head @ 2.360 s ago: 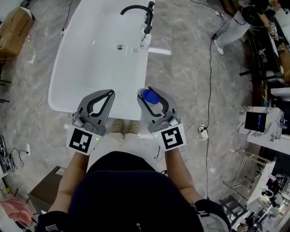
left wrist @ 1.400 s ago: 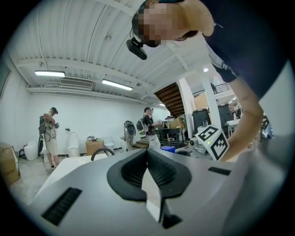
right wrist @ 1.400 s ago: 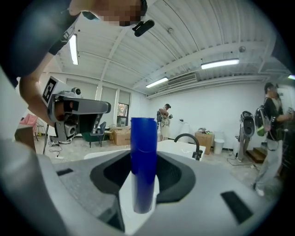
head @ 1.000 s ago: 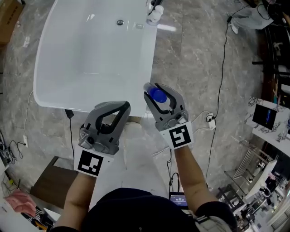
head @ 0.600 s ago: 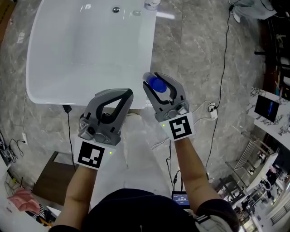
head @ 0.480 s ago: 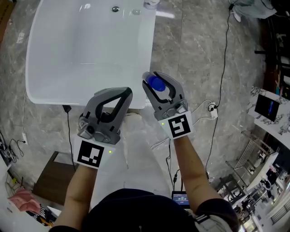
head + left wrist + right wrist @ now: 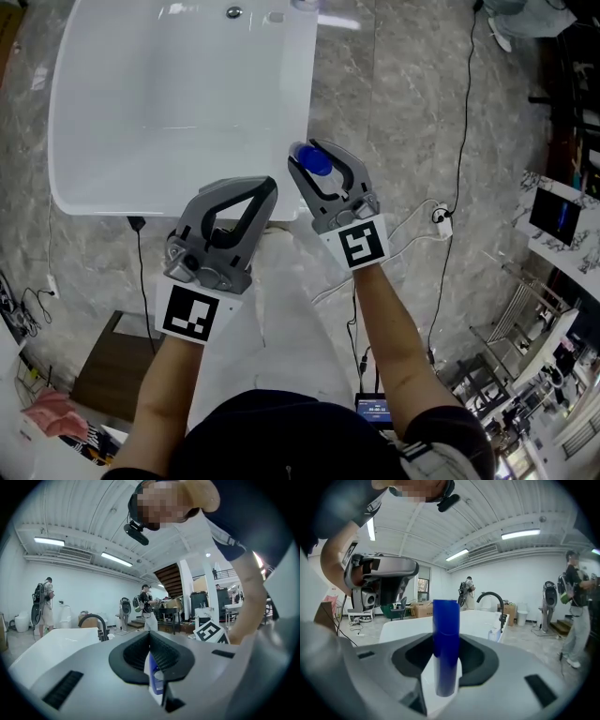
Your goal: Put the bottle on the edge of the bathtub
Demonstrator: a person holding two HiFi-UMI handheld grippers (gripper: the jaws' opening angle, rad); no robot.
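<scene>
Grey marbled floor (image 7: 403,112) under white bathtub (image 7: 178,103), open workshop hall around; right tongs (image 7: 312,150) clamp the blue-capped bottle (image 7: 317,167) upright beside tub's near corner; left tongs (image 7: 266,185) pressed together, holding nothing.

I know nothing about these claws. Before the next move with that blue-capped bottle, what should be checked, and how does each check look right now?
1. The right claw grips the white bottle with the blue cap: ok.
2. The bottle stands upright in the claw: ok.
3. The bottle is over the rim of the white bathtub: cannot tell; from above it shows beside the near right corner.
4. The near rim is bare: ok.
5. The left claw is shut, empty and apart from the bottle: ok.
</scene>
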